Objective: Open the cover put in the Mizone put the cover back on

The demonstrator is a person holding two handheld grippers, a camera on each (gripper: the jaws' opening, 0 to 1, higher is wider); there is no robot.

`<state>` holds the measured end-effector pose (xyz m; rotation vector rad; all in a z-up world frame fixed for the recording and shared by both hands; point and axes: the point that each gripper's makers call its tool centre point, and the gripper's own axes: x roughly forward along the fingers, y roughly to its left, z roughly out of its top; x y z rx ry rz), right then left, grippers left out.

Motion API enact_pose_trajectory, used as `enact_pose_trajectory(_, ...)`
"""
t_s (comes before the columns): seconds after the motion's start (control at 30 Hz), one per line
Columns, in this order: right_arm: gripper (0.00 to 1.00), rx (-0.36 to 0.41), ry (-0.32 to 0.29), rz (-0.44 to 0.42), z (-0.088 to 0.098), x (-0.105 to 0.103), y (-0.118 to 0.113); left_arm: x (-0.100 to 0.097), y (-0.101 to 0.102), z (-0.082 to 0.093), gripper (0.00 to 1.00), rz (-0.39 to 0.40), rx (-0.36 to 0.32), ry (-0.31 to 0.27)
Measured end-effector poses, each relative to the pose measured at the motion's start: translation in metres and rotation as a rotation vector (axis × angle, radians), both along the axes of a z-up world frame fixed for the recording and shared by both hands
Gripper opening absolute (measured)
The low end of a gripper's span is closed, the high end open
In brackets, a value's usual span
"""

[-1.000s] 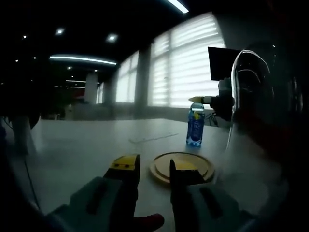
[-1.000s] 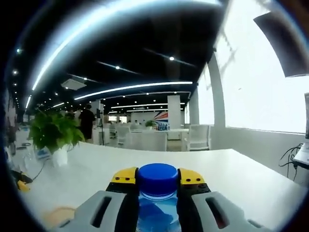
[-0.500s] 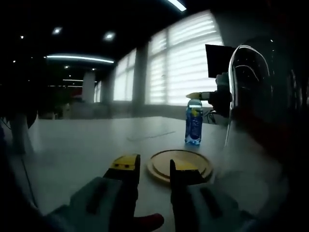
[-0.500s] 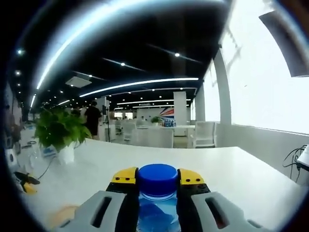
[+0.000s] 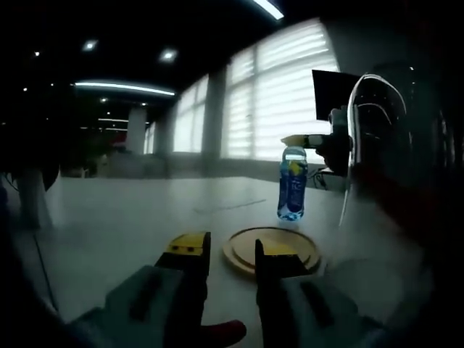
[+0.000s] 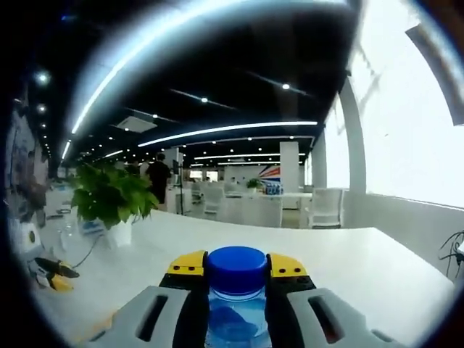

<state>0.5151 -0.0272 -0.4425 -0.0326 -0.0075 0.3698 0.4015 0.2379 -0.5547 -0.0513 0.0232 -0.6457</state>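
The Mizone bottle, clear with a blue label, stands upright at the far right of the white table. My right gripper comes in from the right, shut on its neck. In the right gripper view, the blue cap sits between the yellow-tipped jaws, with my right gripper shut just below it. A round wooden cover lies flat on the table, nearer than the bottle. My left gripper hovers in front of it, open with nothing between its jaws. I cannot tell if the bottle touches the table.
A potted green plant and a yellow-and-black tool sit at the table's left side. A person stands far back among desks and chairs. A dark monitor rises behind the bottle, before bright blinds.
The right gripper view has turned, so the plant and room slid rightward in it. The bottle stays gripped and has barely shifted. The left gripper is unchanged.
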Motion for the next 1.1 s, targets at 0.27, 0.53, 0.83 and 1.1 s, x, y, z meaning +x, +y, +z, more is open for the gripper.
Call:
enact_pose_trajectory(0.27,0.22,-0.015,0.005,0.041,-0.002,-0.003,0.015,0.001,0.002,0.002,0.18,0.008,-0.009,-0.002)
enact_pose_trajectory(0.53,0.22,-0.025,-0.005,0.070,0.001,-0.008,0.023,-0.001,0.003,0.005,0.17,0.003,-0.016,-0.012)
enact_pose_trajectory(0.83,0.22,-0.031,-0.043,0.141,0.017,-0.023,0.043,-0.002,-0.002,0.002,0.17,-0.016,-0.003,-0.009)
enact_pose_trajectory(1.1,0.22,0.022,-0.068,0.272,0.038,-0.045,0.081,-0.003,-0.007,0.000,0.17,-0.024,0.017,-0.012)
